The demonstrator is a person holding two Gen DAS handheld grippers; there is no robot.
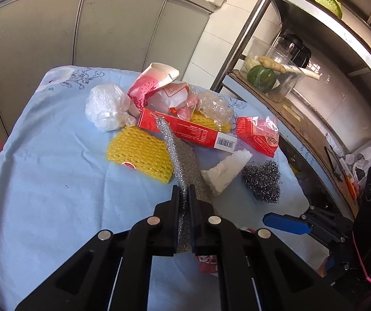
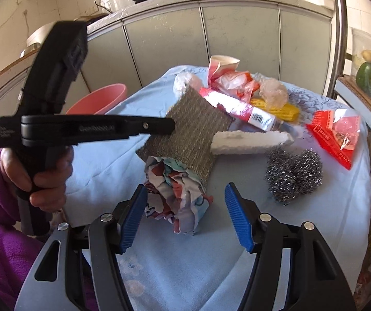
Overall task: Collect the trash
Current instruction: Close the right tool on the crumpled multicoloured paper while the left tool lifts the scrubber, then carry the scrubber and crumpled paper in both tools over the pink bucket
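My left gripper (image 1: 184, 189) is shut on a silver-grey scouring pad (image 1: 182, 160) and holds it up, edge-on, above the table; in the right wrist view the gripper (image 2: 171, 127) pinches the pad (image 2: 193, 132) from the left. My right gripper (image 2: 185, 215) is open, its blue pads (image 2: 238, 220) either side of a crumpled patterned cloth (image 2: 177, 194) under the pad. On the table lie a steel-wool ball (image 2: 292, 173), a white foam piece (image 2: 250, 141), a red carton (image 1: 188, 131), yellow foam netting (image 1: 141, 155), a red packet (image 1: 259, 134), plastic bags (image 1: 107, 106) and a paper cup (image 1: 154, 80).
A light blue cloth (image 1: 56, 181) covers the table. A pink basin (image 2: 100, 101) stands off the table's far left edge. A metal shelf rack (image 1: 302, 119) with a jar and vegetables is on the right. Grey cabinets (image 1: 107, 26) stand behind.
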